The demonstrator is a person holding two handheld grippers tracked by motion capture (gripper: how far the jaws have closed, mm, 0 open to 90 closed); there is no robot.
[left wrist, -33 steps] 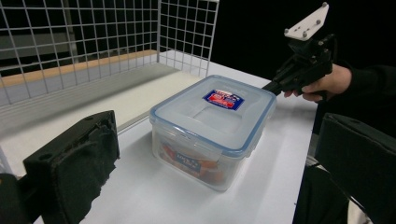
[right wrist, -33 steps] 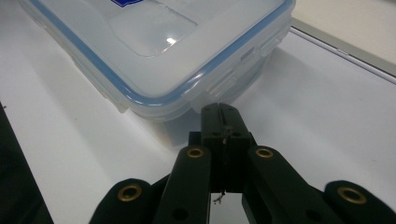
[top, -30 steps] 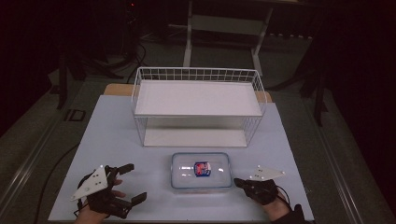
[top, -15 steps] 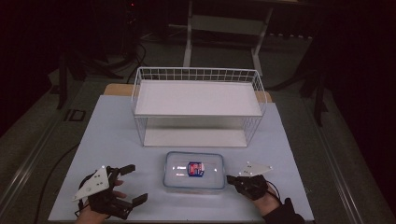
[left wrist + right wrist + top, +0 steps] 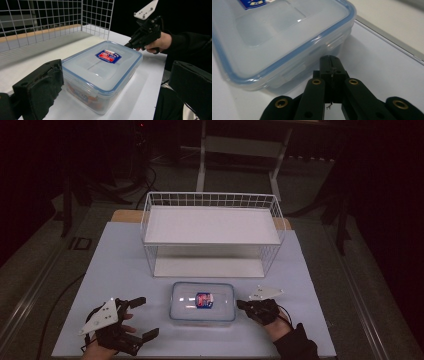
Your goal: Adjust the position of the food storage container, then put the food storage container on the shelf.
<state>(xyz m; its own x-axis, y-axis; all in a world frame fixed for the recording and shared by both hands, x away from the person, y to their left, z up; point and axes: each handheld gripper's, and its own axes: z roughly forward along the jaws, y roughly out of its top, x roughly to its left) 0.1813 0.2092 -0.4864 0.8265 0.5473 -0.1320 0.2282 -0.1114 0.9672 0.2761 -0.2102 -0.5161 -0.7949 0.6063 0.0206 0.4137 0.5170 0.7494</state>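
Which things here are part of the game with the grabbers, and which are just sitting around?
Part of the job:
- clear lidded box with the blue seal
- right gripper, shut, tips at the box's side
- left gripper, open, waiting beside the box

Just sitting around:
- white wire rack behind the box
- table
- cables on the floor

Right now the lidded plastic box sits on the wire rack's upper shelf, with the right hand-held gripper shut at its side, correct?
Not quite: the lidded plastic box sits on the table in front of the wire rack, as the high view shows. The right hand-held gripper is shut at its side.
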